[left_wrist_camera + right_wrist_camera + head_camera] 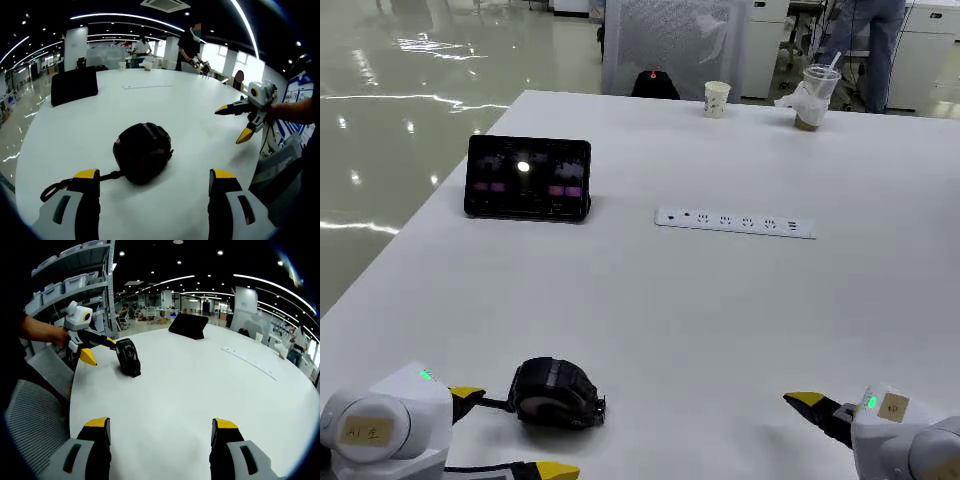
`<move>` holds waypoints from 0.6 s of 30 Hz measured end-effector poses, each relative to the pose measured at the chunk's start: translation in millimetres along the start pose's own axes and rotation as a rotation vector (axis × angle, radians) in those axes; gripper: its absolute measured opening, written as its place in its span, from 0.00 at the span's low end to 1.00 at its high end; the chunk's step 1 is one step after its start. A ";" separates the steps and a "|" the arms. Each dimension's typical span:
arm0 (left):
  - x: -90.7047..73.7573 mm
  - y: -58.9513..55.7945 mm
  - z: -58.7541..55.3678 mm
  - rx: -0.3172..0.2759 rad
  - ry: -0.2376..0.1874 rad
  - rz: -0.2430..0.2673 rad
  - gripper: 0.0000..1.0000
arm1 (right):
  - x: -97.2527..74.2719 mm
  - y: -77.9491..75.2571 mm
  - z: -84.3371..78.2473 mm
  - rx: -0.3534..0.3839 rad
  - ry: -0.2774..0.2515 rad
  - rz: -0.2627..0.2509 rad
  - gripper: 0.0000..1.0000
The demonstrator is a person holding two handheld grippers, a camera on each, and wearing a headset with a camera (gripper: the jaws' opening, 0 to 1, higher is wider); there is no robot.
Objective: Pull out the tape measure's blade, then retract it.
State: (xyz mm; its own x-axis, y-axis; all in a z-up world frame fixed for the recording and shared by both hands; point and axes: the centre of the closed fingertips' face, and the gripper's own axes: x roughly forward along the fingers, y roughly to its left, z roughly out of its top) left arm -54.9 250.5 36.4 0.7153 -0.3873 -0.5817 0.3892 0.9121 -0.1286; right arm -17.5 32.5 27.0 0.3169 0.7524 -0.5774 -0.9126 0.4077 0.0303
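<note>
A black tape measure point(556, 394) lies on the white table point(720, 300) near its front edge, with a black wrist strap trailing to its left. In the left gripper view the tape measure point(143, 152) sits just beyond my left gripper point(155, 176), whose yellow-tipped jaws stand open on either side of it. That left gripper point(510, 430) is at the bottom left of the head view. My right gripper point(159, 424) is open over bare table, with the tape measure point(128, 356) far off to its left. The right gripper's upper fingertip point(802, 400) shows at the lower right.
A black tablet point(528, 177) stands at the left middle of the table. A white power strip point(735, 222) lies at the centre. A paper cup point(717, 98) and a plastic cup point(816, 96) stand at the far edge. A chair point(670, 45) is behind the table.
</note>
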 end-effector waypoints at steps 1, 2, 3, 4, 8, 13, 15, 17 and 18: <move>-0.1 0.2 -0.1 0.001 0.000 0.000 0.87 | -0.4 0.0 -0.6 0.000 0.001 -0.001 0.83; -0.3 0.4 0.1 0.002 -0.003 0.001 0.87 | -1.0 0.4 -1.4 0.001 0.001 -0.002 0.83; -0.5 0.3 0.1 0.002 -0.004 0.001 0.87 | -1.3 0.6 -1.6 0.001 0.000 -0.003 0.84; -0.7 0.1 0.1 0.002 -0.006 0.000 0.87 | -1.6 1.0 -2.1 0.001 -0.002 -0.003 0.85; -1.9 -0.1 2.4 0.004 -0.021 -0.001 0.88 | -2.4 3.4 -1.4 -0.002 -0.007 -0.001 0.87; -3.4 -1.2 5.3 0.014 -0.038 -0.007 0.90 | -3.1 3.5 0.7 0.009 -0.023 -0.003 0.91; -3.9 -0.8 5.0 0.019 -0.036 -0.006 0.91 | -3.9 3.1 0.5 0.011 -0.024 -0.006 0.92; -4.8 0.0 5.2 0.025 -0.039 -0.002 0.92 | -4.5 3.1 -0.4 0.008 -0.023 -0.007 0.92; -5.2 0.0 5.4 0.028 -0.041 -0.001 0.93 | -4.9 3.5 -0.6 0.007 -0.023 -0.008 0.93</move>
State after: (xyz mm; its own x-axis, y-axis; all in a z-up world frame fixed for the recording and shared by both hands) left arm -55.5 251.8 43.8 0.7376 -0.3943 -0.5482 0.4060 0.9076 -0.1065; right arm -22.4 29.9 29.5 0.3297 0.7610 -0.5588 -0.9083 0.4171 0.0320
